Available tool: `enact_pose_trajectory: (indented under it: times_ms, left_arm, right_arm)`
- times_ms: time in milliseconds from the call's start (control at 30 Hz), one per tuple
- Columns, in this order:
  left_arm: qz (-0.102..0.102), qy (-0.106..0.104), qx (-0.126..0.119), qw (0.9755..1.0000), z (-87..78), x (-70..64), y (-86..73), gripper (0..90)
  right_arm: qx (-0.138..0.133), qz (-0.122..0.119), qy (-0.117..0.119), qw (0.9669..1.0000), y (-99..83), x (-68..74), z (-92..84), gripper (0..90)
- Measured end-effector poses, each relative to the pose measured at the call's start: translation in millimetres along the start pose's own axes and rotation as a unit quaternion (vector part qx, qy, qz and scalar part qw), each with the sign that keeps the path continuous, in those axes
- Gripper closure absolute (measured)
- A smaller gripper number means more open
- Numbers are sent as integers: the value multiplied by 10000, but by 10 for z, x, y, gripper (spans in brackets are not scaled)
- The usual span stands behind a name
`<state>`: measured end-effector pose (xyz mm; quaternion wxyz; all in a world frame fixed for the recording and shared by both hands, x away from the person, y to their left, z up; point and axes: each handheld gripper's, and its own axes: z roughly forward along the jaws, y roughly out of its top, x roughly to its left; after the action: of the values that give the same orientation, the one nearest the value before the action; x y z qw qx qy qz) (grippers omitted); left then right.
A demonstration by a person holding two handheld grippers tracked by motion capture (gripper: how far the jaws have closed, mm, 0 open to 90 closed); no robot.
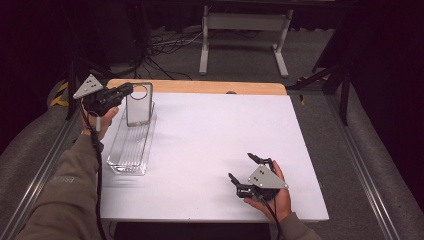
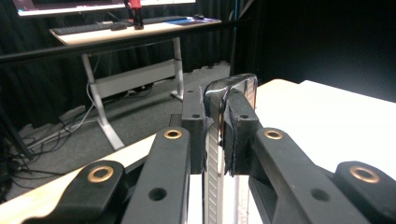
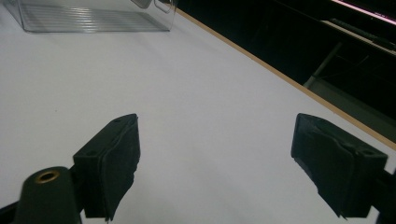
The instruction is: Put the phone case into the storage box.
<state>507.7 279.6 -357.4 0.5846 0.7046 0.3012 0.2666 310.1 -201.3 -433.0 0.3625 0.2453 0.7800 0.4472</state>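
- The left hand-held gripper (image 1: 129, 89) is clamped on the upper edge of a clear flat panel (image 1: 139, 104) with a round cut-out, seen edge-on between the pads in the left gripper view (image 2: 218, 116).
- The panel is held upright at the far end of a clear ribbed tray (image 1: 131, 145), which lies on the left part of the tabletop (image 1: 210, 130); whether the panel's lower edge touches the tray cannot be told.
- The step is judged to be the setting of the panel into the tray — it would be best lowered slowly and kept vertical, so that the thin plastic is not twisted in the grip or knocked against the tray's wall.
- The right hand-held gripper (image 1: 248, 168) rests near the front right of the tabletop, its jaws apart and empty, well away from the tray.
- The surface is white, with a wooden strip along the far edge.
- Beyond it, a dark room is seen — grey carpet, cables, and a desk frame (image 1: 245, 30).
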Motion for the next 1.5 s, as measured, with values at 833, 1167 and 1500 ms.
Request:
enact_pose_trajectory:
  times_ms: [833,1167,1500]
  left_arm:
    - [-80,-46,268,9996,53,76,-231,805]
    - [-34,92,660,9978,-139,201,-253,796]
    - [178,140,919,9955,-224,214,-256,784]
  right_arm:
    - [75,-181,99,9998,7,38,14,167]
    - [102,-300,244,9992,26,72,19,183]
    - [161,-365,377,9985,24,102,40,182]
